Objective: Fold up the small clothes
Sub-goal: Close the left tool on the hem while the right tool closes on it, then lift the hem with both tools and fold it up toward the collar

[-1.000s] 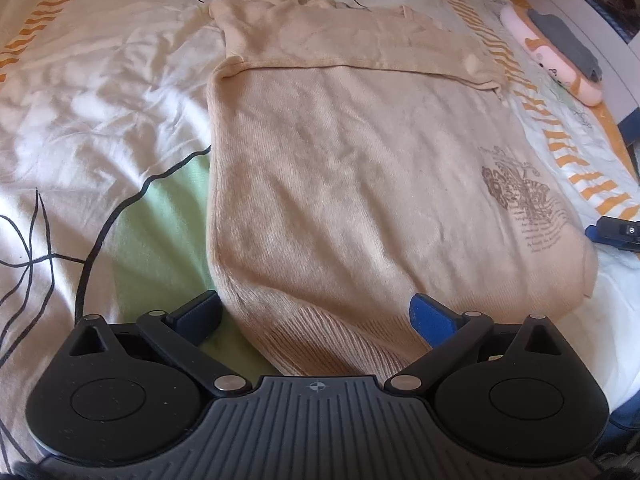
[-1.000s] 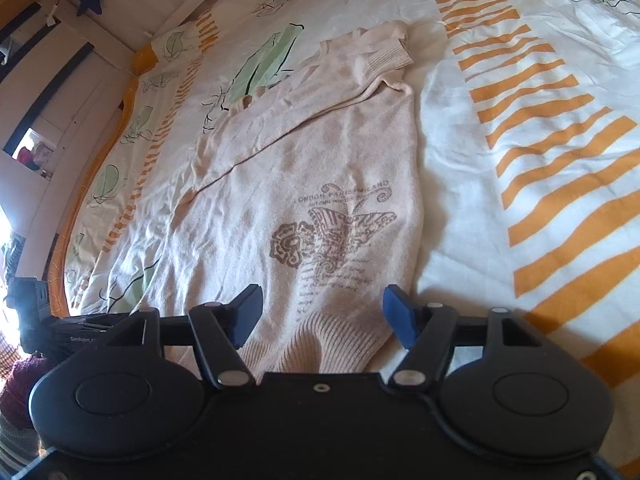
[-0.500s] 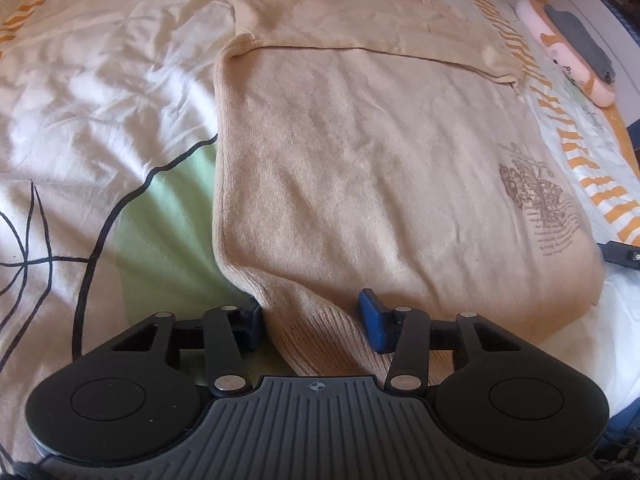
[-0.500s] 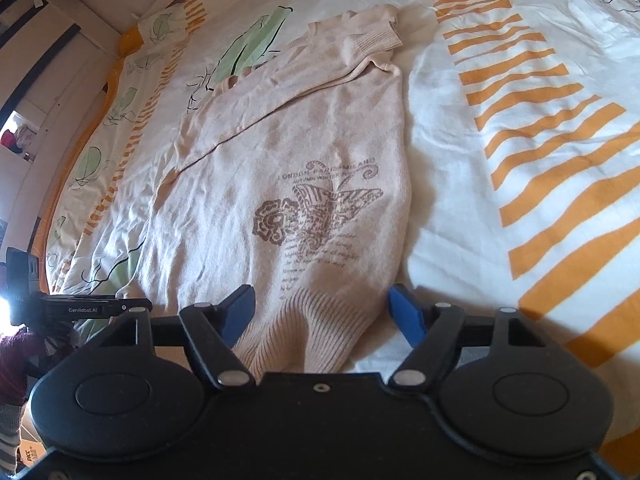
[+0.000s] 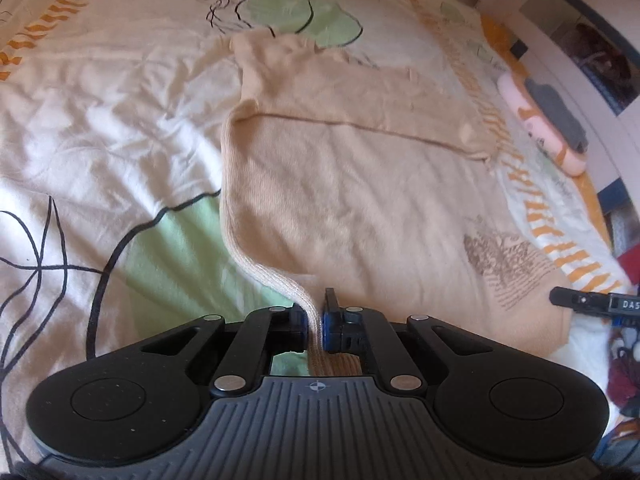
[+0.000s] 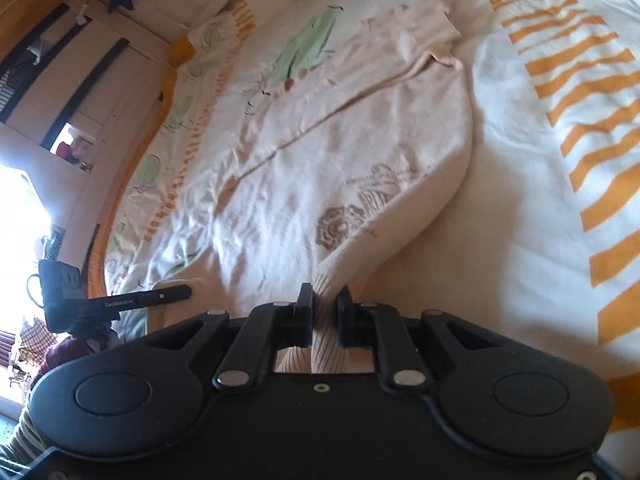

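Beige sweater (image 5: 352,184) lying mid-frame on bed (image 5: 100,120). Left hand-held gripper (image 5: 316,320) pinching ribbed hem corner, jaws just closing. Right hand-held gripper (image 6: 323,312) pinching opposite hem corner, jaws just closing.

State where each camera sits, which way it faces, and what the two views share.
Left wrist: on the left gripper, looking down along its fingers over the sweater on the bedspread; its closed jaws pinch the ribbed hem.
Right wrist: on the right gripper, facing up the sweater's printed side; its jaws clamp the hem.
Shared: sweater, bedspread, and each shows the other gripper.
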The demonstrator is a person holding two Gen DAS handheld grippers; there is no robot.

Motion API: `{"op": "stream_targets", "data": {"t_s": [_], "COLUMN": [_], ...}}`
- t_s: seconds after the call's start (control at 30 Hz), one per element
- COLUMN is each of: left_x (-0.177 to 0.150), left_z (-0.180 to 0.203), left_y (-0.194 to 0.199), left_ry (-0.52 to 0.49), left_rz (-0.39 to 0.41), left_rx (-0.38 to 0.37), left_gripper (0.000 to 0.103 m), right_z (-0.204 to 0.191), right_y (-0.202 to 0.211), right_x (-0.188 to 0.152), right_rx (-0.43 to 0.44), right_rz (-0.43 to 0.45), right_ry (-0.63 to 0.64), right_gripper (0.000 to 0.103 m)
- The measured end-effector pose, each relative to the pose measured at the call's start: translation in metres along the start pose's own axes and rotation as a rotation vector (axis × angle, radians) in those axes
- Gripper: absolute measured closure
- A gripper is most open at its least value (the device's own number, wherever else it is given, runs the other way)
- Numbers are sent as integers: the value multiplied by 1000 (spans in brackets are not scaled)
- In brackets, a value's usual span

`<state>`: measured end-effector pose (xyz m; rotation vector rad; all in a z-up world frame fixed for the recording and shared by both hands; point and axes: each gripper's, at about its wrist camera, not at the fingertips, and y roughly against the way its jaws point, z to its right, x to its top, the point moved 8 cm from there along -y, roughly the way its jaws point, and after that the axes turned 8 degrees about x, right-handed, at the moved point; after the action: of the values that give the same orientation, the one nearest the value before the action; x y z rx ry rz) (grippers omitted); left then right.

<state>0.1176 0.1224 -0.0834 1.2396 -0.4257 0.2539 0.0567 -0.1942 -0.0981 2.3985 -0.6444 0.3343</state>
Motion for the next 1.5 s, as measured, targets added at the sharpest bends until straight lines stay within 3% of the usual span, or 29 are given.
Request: {"op": "stream_targets", "data": {"t_s": [0.33, 0.7, 0.87, 1.1, 1.17, 1.2, 1.27, 1.37, 1.5], "left_x": [73, 185, 206, 204, 195, 190, 177, 163, 158], "left_z": [3, -8, -14, -9, -8, -8, -10, -16, -21], "left_y": [16, 7, -21, -66, -76, -81, -88, -91, -92], "left_ry": [145, 208, 209, 80, 3, -37, -78, -35, 7], "left_rz": [197, 373, 363, 327, 303, 280, 218, 154, 122], "left_rx": [-108, -91, -63, 36, 68, 82, 58, -26, -60], "left_gripper": [97, 97, 97, 94, 91, 84, 82, 79, 56], "right_z": [-21, -2, 20, 47, 51, 52, 56, 62, 63], "right_y": [18, -15, -42, -64, -68, -68, -70, -73, -77], "right_x": [89, 183, 202, 215, 218, 217, 215, 209, 206], "right_rx": [58, 23, -13, -73, -81, -79, -79, -82, -76], "right_rz": [226, 300, 275, 216, 212, 214, 215, 208, 194], "right_ry": [141, 176, 158, 139, 139, 137, 140, 137, 129], "right_gripper": [83, 83, 83, 83, 83, 83, 83, 83, 83]}}
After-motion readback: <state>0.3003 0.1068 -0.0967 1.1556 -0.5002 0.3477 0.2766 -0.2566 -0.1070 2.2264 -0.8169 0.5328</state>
